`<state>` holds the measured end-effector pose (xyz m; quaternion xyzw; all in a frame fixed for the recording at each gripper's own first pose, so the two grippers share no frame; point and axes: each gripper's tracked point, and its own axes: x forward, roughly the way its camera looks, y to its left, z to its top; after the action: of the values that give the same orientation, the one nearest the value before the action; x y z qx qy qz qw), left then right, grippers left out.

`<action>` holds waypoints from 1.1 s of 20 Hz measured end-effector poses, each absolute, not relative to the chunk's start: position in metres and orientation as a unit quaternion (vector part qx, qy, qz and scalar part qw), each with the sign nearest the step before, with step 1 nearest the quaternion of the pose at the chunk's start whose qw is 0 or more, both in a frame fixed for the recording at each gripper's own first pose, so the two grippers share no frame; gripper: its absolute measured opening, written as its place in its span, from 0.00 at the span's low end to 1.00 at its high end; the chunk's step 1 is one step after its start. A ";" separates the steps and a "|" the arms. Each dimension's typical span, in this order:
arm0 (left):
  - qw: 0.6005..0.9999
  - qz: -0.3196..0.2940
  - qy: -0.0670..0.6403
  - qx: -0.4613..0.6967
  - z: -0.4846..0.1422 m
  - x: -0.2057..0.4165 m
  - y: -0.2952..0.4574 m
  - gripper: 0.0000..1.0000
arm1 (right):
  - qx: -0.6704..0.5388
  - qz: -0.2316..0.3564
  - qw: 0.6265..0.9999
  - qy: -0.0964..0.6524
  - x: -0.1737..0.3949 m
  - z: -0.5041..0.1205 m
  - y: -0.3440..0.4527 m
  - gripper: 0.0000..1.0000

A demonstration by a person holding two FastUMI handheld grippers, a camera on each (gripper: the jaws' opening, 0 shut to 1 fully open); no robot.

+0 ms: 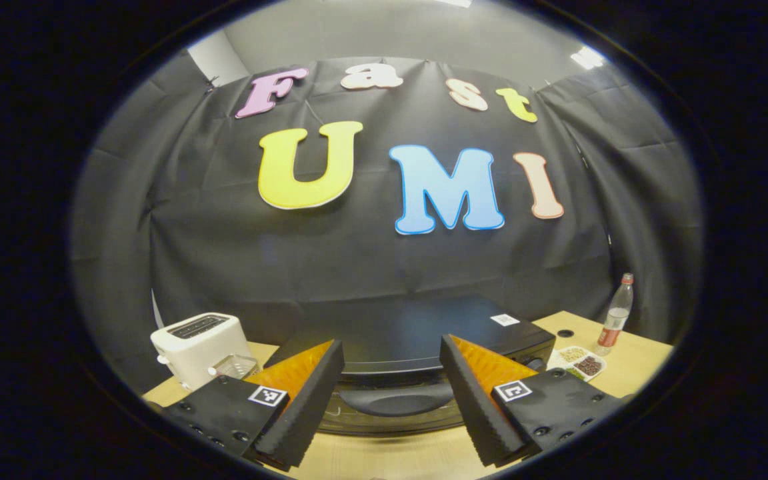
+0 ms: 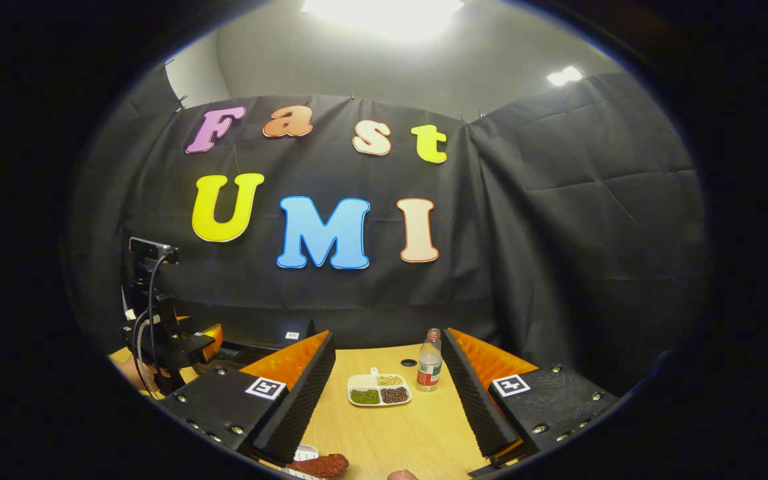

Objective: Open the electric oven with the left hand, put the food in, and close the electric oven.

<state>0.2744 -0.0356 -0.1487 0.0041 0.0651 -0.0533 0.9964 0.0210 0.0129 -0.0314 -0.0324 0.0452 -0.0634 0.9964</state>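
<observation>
The black electric oven (image 1: 417, 323) stands on the wooden table straight ahead in the left gripper view, its door shut. My left gripper (image 1: 391, 343) is open just in front of it, fingers apart on either side of the door handle (image 1: 397, 403) and not touching it. In the right gripper view my right gripper (image 2: 387, 335) is open above the table with nothing between its fingers. A reddish-brown piece of food (image 2: 321, 465) lies on a white dish at the near edge below it. Far left, the left gripper (image 2: 207, 339) is by the oven (image 2: 271, 340).
A white toaster (image 1: 201, 343) stands left of the oven. Right of the oven are a divided white plate of beans (image 1: 581, 363) (image 2: 379, 389) and a clear bottle with a red label (image 1: 617, 317) (image 2: 429, 369). A fingertip (image 2: 403, 475) shows at the bottom edge.
</observation>
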 end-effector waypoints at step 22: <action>0.994 -0.036 0.102 -0.003 -0.197 0.252 -0.038 1.00 | -0.050 -0.029 0.997 0.055 0.017 -0.028 0.013 0.97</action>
<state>0.2518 -0.0379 -0.1975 -0.0029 0.1021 -0.0363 0.9941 0.0171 0.0128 -0.0284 -0.0497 0.0548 -0.0293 0.9968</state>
